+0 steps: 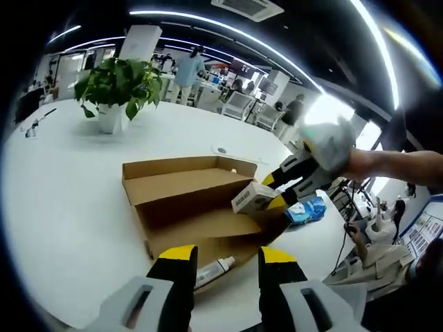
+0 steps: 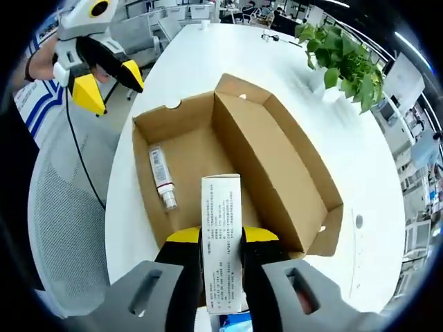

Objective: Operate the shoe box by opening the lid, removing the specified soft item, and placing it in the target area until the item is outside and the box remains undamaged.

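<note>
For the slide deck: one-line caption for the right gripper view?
Right gripper lifts a small white carton above the open shoe box.

A potted green plant point(image 1: 118, 90) stood near the counter's point(image 1: 69, 207) far edge. A blue packet point(image 1: 306, 211) lay by another edge. Grey mesh chair point(image 2: 66, 221) sat alongside the counter.

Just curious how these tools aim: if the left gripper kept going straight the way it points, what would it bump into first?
Probably the white tube lying in the open brown cardboard shoe box. It sits just past the left gripper, between its yellow-tipped fingers. Depth is hard to judge, so the box floor might come first.
</note>
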Motion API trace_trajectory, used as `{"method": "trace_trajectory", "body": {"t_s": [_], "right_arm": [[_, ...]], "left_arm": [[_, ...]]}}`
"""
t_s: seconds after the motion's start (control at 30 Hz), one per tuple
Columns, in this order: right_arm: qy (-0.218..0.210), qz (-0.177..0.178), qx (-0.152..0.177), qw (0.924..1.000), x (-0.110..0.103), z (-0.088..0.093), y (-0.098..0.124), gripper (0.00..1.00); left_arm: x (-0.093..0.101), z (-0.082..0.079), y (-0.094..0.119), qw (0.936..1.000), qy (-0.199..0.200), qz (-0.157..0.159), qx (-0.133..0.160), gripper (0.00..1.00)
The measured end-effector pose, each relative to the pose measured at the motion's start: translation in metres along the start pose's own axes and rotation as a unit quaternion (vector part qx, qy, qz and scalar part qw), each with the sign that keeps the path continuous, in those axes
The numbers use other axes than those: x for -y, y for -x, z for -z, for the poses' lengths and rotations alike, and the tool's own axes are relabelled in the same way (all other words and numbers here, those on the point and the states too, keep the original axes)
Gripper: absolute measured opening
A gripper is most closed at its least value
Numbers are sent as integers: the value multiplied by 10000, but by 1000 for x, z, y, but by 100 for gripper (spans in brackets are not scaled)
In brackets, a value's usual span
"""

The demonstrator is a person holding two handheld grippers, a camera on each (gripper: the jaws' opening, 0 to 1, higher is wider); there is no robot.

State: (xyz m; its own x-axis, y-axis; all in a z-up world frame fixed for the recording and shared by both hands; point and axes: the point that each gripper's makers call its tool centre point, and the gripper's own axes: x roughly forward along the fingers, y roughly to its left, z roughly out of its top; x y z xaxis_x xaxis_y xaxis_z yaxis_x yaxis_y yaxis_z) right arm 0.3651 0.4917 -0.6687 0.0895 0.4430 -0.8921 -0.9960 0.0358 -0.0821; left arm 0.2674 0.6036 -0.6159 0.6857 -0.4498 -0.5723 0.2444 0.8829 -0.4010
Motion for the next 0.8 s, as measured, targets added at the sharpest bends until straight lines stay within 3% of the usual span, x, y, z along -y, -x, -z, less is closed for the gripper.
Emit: {"method": "trace_trajectory", "body": {"t_s": [0.47, 0.8], "right_arm": [[28, 365, 61, 9993, 13, 2, 41, 18], [-22, 541, 4, 9985, 20, 19, 62, 18]], "left_arm": [[14, 1, -2, 9999, -94, 140, -12, 35], [19, 1, -4, 9997, -87, 211, -9, 35]]}}
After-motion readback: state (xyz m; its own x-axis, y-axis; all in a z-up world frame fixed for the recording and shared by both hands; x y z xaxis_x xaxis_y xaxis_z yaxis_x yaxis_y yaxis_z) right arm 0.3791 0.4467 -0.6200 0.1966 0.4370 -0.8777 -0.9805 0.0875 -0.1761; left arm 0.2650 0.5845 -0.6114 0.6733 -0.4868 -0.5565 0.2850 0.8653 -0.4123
